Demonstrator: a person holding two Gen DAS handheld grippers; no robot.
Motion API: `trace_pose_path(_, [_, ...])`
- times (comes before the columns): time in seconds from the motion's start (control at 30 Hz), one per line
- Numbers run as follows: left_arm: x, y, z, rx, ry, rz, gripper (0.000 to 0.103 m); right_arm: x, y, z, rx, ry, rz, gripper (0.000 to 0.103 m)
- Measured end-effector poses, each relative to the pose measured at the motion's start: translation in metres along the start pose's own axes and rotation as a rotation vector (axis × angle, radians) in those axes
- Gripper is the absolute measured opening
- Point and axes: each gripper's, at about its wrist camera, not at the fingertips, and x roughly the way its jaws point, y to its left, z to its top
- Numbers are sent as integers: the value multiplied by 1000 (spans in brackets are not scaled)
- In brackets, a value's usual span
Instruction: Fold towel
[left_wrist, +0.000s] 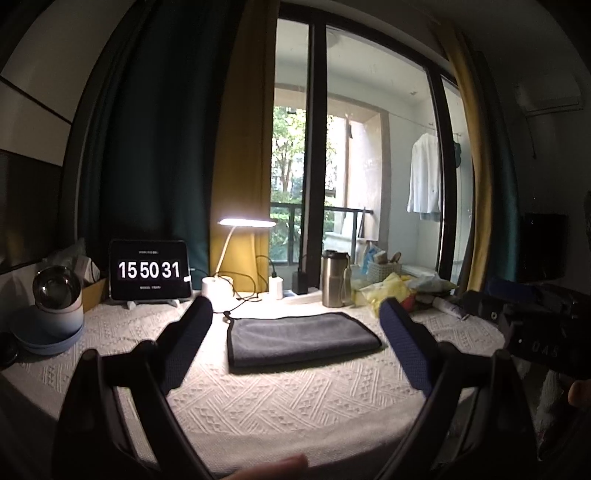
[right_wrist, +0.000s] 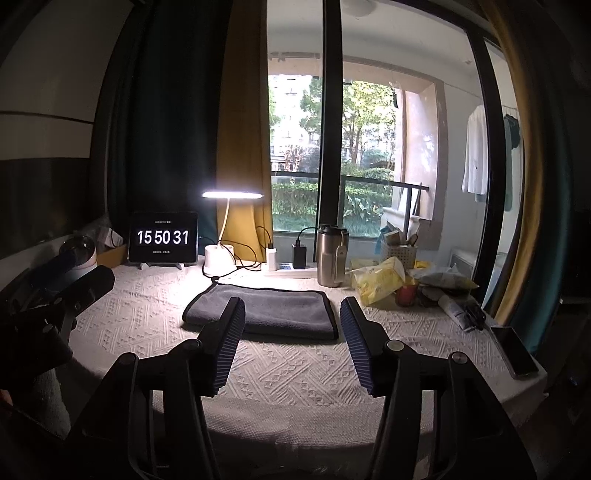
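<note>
I hold both the left tongs (left_wrist: 295, 314) and right tongs (right_wrist: 291, 314) spread and empty above the bench (right_wrist: 295, 373), the folded gray towel (right_wrist: 266, 310) lying flat just beyond their tips.

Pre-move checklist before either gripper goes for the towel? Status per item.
1. Left gripper open, nothing held: ok.
2. Right gripper open, nothing held: ok.
3. Towel lies flat on the tablecloth, already folded over at least once: ok.
4. Towel edges free of clutter: not ok, a dark cord touches its back left corner.
5. Steel tumbler apart from the towel: ok.
6. Layer count in the fold: cannot tell.
</note>
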Motion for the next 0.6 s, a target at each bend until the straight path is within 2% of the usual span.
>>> trace_pose_path(0.6, [2, -2, 0, -2, 11, 12, 93, -1, -1, -2, 14, -6, -15, 57])
